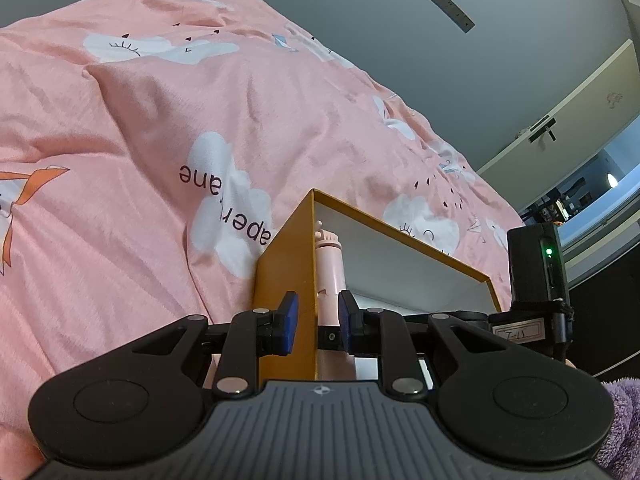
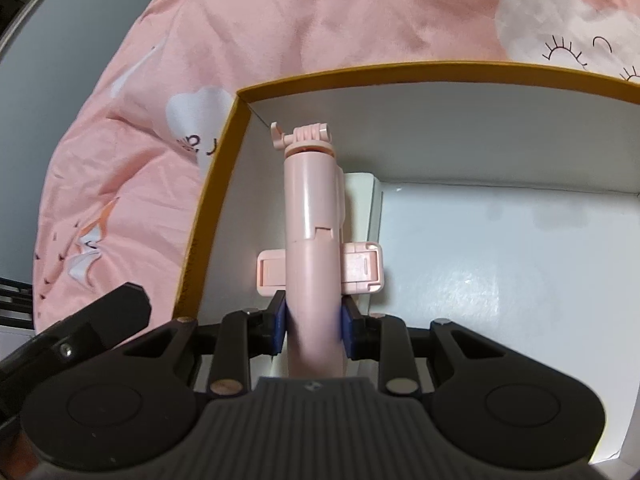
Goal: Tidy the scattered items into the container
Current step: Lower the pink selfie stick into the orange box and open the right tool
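The right gripper [image 2: 313,326] is clamped on the lower shaft of a pink selfie stick [image 2: 310,208], its blue pads pressed against both sides, and holds it over the left part of the orange box [image 2: 212,184], close to that box's left wall. The stick's hinged head points toward the far wall and its folded phone clamp sticks out on both sides just ahead of the pads. The placing step looks to be in hand: what remains is to lower the stick onto the white floor of the box and let go, keeping the clamp clear of the wall.

The left gripper [image 1: 313,322] straddles the near corner of the box wall, one pad outside and one inside, apparently steadying it; whether the pads actually press the card I cannot tell.

The box sits on a bed with a pink quilt [image 1: 140,120]. Its cloud print carries upside-down lettering, seemingly "paper plane". A small label on the black device [image 1: 536,268] at the right is illegible.
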`<state>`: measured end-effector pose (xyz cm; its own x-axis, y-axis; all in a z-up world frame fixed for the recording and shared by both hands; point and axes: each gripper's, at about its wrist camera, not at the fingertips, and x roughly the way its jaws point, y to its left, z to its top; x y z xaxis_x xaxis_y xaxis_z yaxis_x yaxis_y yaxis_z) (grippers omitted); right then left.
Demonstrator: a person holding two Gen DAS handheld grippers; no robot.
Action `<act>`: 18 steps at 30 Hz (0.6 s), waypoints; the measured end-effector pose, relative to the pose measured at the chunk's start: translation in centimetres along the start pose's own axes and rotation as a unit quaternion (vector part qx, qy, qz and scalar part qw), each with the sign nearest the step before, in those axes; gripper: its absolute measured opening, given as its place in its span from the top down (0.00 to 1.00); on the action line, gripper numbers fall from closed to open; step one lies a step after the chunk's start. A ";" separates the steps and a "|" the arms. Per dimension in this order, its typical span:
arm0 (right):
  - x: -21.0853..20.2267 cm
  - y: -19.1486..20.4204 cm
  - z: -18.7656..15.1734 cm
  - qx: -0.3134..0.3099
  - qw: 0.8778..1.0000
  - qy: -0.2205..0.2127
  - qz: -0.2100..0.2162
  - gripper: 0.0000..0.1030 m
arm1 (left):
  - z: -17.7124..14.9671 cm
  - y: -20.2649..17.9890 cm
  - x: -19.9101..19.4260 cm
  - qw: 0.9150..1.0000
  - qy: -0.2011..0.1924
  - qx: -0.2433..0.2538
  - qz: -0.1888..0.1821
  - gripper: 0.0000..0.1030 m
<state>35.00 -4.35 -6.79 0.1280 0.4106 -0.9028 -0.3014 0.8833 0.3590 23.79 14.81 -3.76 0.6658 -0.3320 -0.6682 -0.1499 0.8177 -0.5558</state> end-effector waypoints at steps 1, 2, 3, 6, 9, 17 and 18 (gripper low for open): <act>0.5 0.0 0.1 0.000 1.000 0.001 -0.003 0.71 | 0.0 0.0 0.1 1.000 0.001 0.000 0.001 0.77; 0.5 -0.1 0.1 0.000 1.000 0.002 -0.007 0.71 | -0.1 0.1 0.2 1.000 0.003 -0.001 0.002 0.77; 0.7 0.0 0.1 0.000 1.000 0.003 -0.010 0.71 | -0.1 0.1 0.3 1.000 0.004 -0.001 0.002 0.77; 1.6 0.0 0.4 0.004 1.000 0.005 -0.017 0.71 | -0.2 0.1 0.4 1.000 0.007 -0.001 0.004 0.77; 2.3 0.1 0.6 0.008 1.000 0.004 -0.004 0.69 | -0.2 0.0 0.3 1.000 0.006 0.000 0.007 0.77; 1.2 -0.2 0.5 0.000 1.000 -0.001 0.008 0.68 | -0.2 0.2 0.2 1.000 0.006 -0.004 0.005 0.77; 0.9 -0.3 0.4 0.001 1.000 -0.002 0.011 0.68 | -0.2 0.2 0.1 1.000 0.006 -0.003 0.005 0.77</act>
<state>35.60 -4.18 -7.62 0.1248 0.4310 -0.8937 -0.3025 0.8744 0.3794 23.69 14.77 -4.06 0.6554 -0.3297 -0.6795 -0.1613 0.8178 -0.5524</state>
